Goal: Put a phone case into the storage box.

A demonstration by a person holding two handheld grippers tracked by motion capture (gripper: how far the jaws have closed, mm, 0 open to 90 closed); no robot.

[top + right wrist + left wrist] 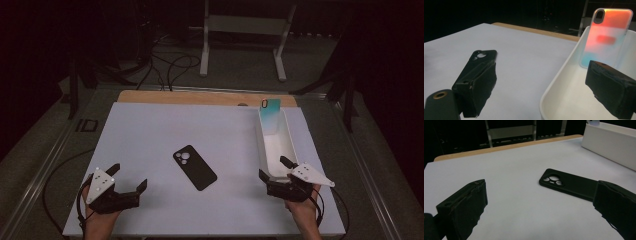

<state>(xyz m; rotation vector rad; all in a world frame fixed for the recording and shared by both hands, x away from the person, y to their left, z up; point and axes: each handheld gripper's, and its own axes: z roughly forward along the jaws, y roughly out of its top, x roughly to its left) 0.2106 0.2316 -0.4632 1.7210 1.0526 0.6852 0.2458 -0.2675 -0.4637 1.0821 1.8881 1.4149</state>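
A flat black phone case (195, 167) lies camera-holes up at the middle of the white table (150, 135), between two hand-held claws, both with jaws apart and empty. The left claw (131, 178) rests near the front edge; the right claw (273, 169) straddles the near end of a long white plastic bin (290, 142) holding an upright iridescent phone case (270, 114).

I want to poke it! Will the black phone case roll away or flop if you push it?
The black phone case lies flat on the white table, so it would probably slide, not roll. It looks thin and hollow, so likely light and slightly bendy.
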